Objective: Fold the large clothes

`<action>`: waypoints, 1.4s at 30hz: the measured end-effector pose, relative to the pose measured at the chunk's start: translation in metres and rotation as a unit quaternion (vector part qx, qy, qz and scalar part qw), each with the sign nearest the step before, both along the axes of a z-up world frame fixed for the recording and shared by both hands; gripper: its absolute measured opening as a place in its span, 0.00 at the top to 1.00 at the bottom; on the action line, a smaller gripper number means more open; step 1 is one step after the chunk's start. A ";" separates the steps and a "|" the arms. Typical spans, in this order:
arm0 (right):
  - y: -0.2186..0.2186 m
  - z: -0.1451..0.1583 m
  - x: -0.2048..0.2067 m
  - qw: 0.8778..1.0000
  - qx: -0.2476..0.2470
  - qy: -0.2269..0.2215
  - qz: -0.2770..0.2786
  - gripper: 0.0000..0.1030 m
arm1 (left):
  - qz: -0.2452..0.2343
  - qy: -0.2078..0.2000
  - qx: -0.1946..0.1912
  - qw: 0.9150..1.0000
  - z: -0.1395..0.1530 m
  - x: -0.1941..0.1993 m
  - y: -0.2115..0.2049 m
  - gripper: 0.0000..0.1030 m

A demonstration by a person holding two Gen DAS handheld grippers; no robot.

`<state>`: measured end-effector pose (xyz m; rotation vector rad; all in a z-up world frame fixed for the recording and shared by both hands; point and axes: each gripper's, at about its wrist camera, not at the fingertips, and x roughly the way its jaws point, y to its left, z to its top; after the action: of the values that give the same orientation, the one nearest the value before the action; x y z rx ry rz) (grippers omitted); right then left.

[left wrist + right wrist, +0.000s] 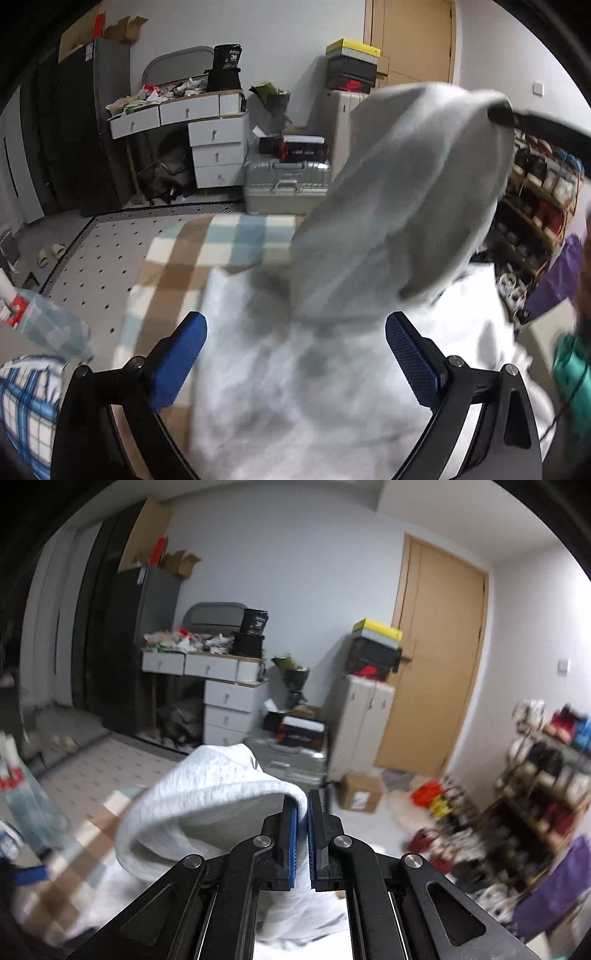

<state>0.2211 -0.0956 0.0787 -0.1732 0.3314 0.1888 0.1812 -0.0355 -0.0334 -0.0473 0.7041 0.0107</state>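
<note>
A large light grey garment (369,258) lies on a checked blanket (207,243), with one part lifted high into the air. My right gripper (303,805) is shut on that lifted fold of the grey garment (207,790), its blue pads pinching the cloth edge. In the left wrist view the right gripper shows as a dark arm (535,123) at the top of the raised cloth. My left gripper (295,328) hangs open above the flat part of the garment, its blue pads (181,354) wide apart with nothing held between them.
A white drawer desk (207,140), a silver suitcase (284,181) and stacked boxes (351,62) stand against the far wall beside a wooden door (436,664). Shoe shelves (546,775) fill the right side. A blue plaid cloth (26,406) lies at lower left.
</note>
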 end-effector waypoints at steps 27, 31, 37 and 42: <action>-0.045 -0.041 -0.089 0.995 0.097 0.017 0.024 0.96 | -0.081 -0.110 0.106 0.985 0.029 -0.051 -0.029 0.98; -0.053 -0.085 -0.122 0.990 0.124 0.061 0.018 0.95 | -0.077 -0.085 0.064 0.991 0.003 -0.070 -0.013 0.98; -0.051 -0.171 -0.145 0.980 0.089 0.175 -0.030 0.93 | -0.072 -0.001 -0.005 0.997 -0.051 -0.077 -0.001 0.70; -0.053 -0.218 -0.147 0.955 0.070 0.282 -0.052 0.88 | -0.080 0.038 -0.025 0.996 -0.071 -0.082 -0.004 0.55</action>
<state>0.0736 -0.1486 -0.1390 0.0446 0.8923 0.1551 0.0995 -0.0391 -0.1048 -0.0390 0.7828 -0.1585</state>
